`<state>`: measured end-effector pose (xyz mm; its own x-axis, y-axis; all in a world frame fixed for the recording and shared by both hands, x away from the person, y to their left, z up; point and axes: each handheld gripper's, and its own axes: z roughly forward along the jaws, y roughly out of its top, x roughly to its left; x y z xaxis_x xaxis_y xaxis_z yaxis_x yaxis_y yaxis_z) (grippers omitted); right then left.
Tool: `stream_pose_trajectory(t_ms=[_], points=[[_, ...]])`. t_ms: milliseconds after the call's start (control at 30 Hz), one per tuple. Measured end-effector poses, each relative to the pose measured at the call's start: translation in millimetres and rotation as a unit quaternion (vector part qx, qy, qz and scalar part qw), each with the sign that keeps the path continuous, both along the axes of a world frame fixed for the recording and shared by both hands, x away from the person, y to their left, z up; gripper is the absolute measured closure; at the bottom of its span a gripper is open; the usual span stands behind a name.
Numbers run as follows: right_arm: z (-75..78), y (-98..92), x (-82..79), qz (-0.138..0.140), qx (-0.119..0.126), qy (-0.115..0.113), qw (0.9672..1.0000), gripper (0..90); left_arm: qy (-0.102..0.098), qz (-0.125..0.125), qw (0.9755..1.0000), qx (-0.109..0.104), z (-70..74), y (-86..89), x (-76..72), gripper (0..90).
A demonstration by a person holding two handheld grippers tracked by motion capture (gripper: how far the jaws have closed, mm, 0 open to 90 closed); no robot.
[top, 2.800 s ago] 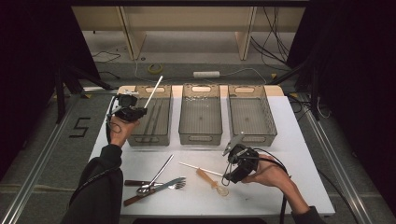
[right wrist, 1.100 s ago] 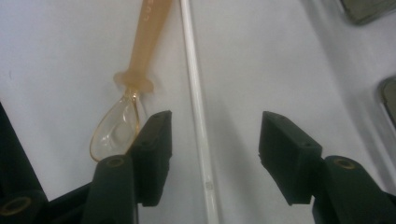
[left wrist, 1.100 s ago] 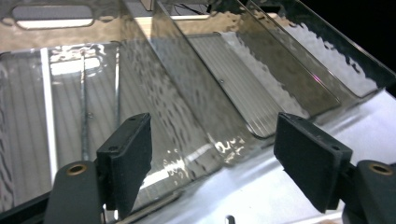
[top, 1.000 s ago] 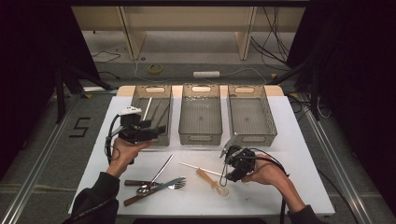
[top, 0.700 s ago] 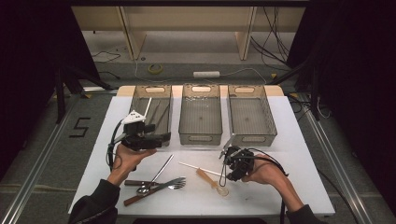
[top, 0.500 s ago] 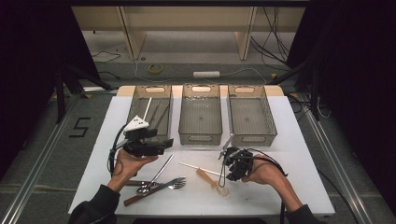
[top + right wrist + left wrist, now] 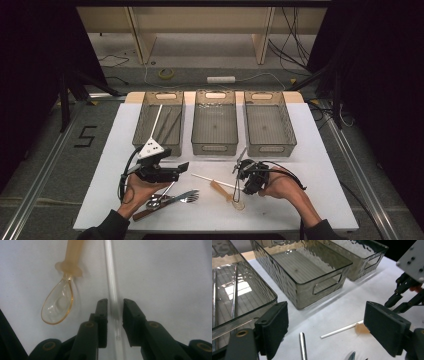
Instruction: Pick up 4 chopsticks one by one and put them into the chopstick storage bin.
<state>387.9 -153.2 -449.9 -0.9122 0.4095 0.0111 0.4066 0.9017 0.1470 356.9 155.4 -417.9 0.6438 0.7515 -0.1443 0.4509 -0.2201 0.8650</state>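
My right gripper (image 7: 240, 178) (image 7: 115, 301) points down at the near middle of the table. Its jaws straddle a thin white stick (image 7: 111, 277) (image 7: 205, 179) and have just been closing. A sliver of gap remains on each side of the stick. Beside it lies a clear amber spoon (image 7: 57, 303) (image 7: 223, 191) with an orange handle. My left gripper (image 7: 180, 171) (image 7: 325, 325) hovers open and empty above a pile of metal cutlery (image 7: 172, 198). Its jaws have just opened a little wider. A metal handle (image 7: 302, 346) shows below them.
Three smoky plastic bins stand in a row at the back: the left bin (image 7: 145, 120) holds a white stick and long thin sticks, the middle bin (image 7: 214, 147) and right bin (image 7: 270, 148) show bare floors. White table (image 7: 320, 165) edge runs close to my forearms.
My left hand has come back from the left bin, without the white stick, down to the cutlery pile. The right hand stayed over the stick by the spoon.
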Motion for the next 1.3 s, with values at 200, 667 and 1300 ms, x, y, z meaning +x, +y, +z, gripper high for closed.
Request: stream_pose_trajectory(t_ms=[200, 667, 1300], points=[[-4.5, 1.5, -0.8, 0.003, -0.006, 0.000, 1.0000, 78.7, 0.004, -0.006, 1.0000, 0.001, -4.4, -1.9, -7.7, 19.4], [-5.2, 6.0, -2.3, 0.011, -0.022, -0.007, 0.9997, 83.8, 0.004, -0.009, 0.9999, 0.007, -5.8, -8.1, -11.4, 19.5], [5.6, 0.8, -0.7, 0.015, -0.013, -0.022, 0.9996, 85.0, -0.008, -0.021, 0.9997, 0.010, -3.1, -13.0, -12.0, 19.7]])
